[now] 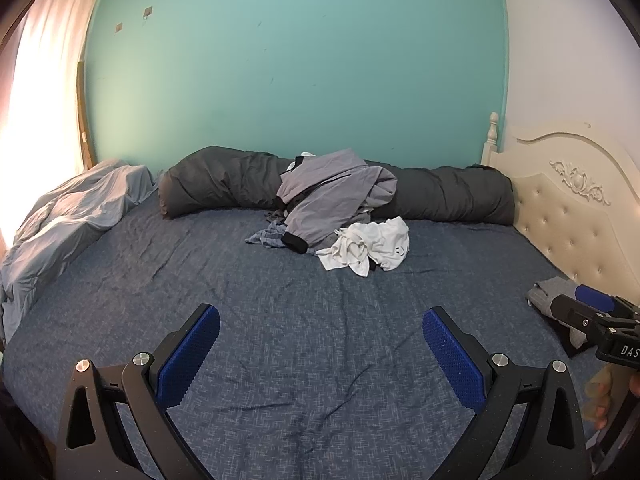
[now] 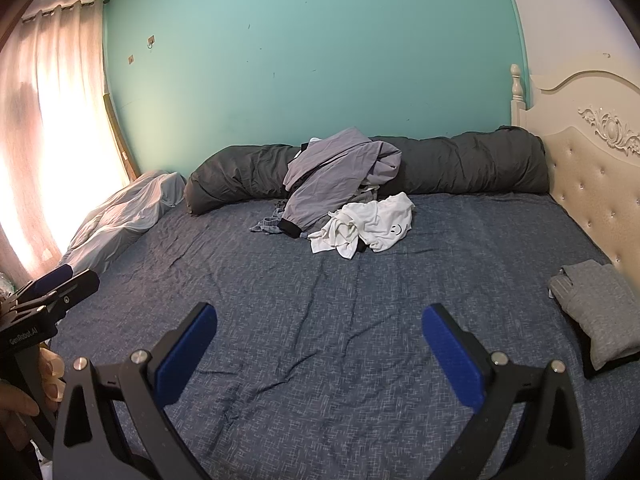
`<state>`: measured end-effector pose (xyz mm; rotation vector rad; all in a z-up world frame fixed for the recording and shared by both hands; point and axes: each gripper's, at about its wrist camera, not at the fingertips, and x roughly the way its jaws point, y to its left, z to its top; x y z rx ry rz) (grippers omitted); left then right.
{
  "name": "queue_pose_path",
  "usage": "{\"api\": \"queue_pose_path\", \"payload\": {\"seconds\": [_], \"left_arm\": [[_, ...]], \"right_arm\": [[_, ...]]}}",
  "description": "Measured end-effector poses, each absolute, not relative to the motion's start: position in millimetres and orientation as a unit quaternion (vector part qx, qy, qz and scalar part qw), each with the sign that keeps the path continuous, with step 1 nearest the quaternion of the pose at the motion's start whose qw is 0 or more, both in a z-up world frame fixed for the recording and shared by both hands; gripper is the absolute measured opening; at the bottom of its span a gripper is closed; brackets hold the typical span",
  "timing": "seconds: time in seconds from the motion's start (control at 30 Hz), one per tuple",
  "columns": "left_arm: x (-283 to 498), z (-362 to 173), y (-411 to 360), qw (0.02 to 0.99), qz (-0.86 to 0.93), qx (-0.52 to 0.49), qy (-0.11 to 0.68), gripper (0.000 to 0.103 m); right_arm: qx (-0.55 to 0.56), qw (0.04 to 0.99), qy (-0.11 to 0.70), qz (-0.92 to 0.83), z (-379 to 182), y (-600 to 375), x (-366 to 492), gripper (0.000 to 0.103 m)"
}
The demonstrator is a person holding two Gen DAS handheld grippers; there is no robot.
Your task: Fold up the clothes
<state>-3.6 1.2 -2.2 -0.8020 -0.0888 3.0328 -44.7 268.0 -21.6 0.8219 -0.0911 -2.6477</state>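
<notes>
Blue ribbed pads face each other across a wide gap on both tools: the left gripper (image 1: 321, 344) and the right gripper (image 2: 319, 340) are spread and hold nothing. Beneath and between the fingers lies only bare blue bedsheet (image 2: 320, 380), creased but free for folding.

Off to the outer side of the right fingers, near the cream headboard (image 2: 592, 184), rests a folded grey garment (image 2: 596, 312); it appears finished.

Well ahead of both finger pairs sits the unfolded pile: a white T-shirt (image 2: 376, 224) nearest, touching a grey garment with a black cuff (image 2: 332, 184) that is draped up onto the dark rolled duvet (image 2: 460, 168).

Judged step: fetch the next item. Recommended procedure:
1. Take the white T-shirt first; it lies on top and closest.
2. Pinch a single fabric layer at an edge.
3. Draw it onto the bare sheet before spreading it flat.
</notes>
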Motion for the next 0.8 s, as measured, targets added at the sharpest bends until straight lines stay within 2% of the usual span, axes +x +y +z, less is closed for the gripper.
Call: {"api": "queue_pose_path", "payload": {"seconds": [0.8], "left_arm": [[-3.6,-1.6,-2.8,0.005,0.966,-0.256,-0.028,0.103]], "right_arm": [[0.292,0.184,-0.031,-0.938,-20.6,267.4,-43.8,0.103]]}}
